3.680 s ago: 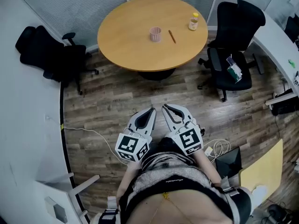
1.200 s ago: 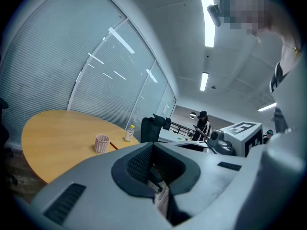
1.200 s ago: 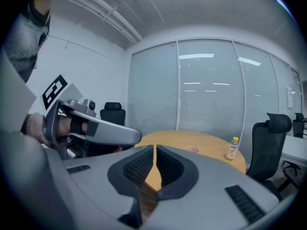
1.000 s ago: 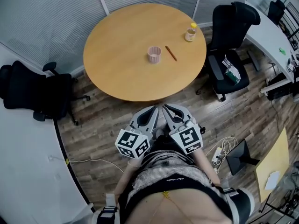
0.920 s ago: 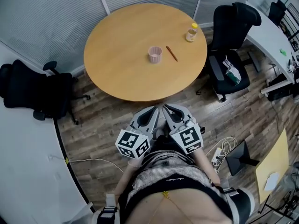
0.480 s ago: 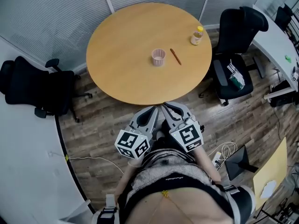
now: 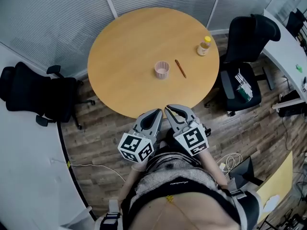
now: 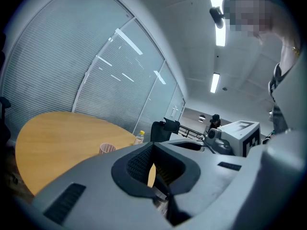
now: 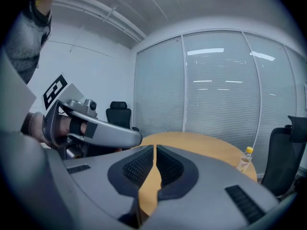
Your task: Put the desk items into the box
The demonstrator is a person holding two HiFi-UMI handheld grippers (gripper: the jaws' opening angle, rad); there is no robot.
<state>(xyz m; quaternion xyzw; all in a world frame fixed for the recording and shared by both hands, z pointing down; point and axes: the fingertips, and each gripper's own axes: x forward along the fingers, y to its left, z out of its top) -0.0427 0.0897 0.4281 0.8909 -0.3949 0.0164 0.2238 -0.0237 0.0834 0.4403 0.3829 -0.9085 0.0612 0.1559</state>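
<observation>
The round table is closing in on me! A few seconds back it sits well ahead, with a wide strip of wood floor before my jaws. Now its near edge lies just off the tips of my left gripper and right gripper, and that strip is gone. The pink cup and pencil draw nearer, straight ahead of the jaws. The bottle comes nearer too, ahead and off to the right.

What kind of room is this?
Most likely an office meeting area: a round wooden table, a black swivel chair beside it, and blind-covered glass partitions behind.
</observation>
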